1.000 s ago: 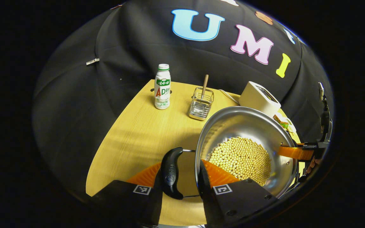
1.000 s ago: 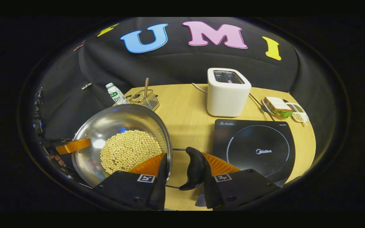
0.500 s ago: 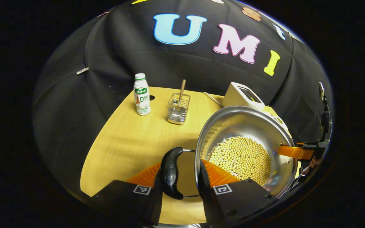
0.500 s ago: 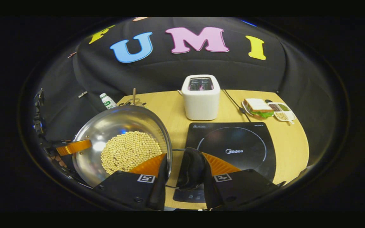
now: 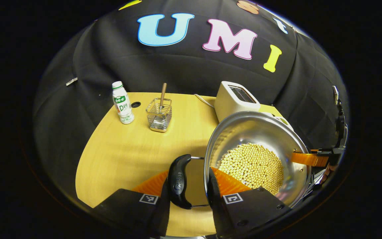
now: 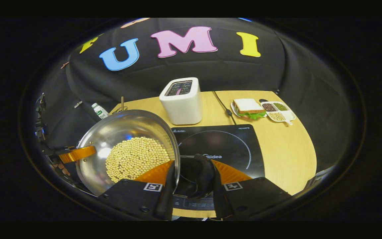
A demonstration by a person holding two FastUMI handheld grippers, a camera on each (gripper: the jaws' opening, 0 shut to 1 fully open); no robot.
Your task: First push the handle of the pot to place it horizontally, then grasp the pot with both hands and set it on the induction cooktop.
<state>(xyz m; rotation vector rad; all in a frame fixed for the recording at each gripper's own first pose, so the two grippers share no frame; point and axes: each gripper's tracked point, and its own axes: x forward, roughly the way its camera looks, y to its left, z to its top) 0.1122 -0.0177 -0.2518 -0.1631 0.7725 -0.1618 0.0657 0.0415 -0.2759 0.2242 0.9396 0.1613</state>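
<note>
A steel pot (image 5: 254,131) with pale beans (image 5: 252,166) in it hangs between both grippers, just above the wooden table (image 5: 121,149). My left gripper (image 5: 187,186) is shut on the pot's black left handle (image 5: 178,181) and rim, one finger inside the pot. In the right gripper view the pot (image 6: 124,127) sits at the left, and my right gripper (image 6: 191,179) is shut on the black right handle (image 6: 202,174) and rim. That handle hangs over the left edge of the black induction cooktop (image 6: 225,142).
A white toaster (image 6: 181,99) stands behind the cooktop, its cord trailing right. A sandwich plate (image 6: 249,109) and a sectioned dish (image 6: 279,111) lie at the back right. A milk bottle (image 5: 122,103) and a wire basket (image 5: 159,114) with a stick stand at the back left.
Both grippers have carried the pot to the right. The cooktop has slid from the right of the right gripper view to under the right handle; the bottle and basket have drifted left.
</note>
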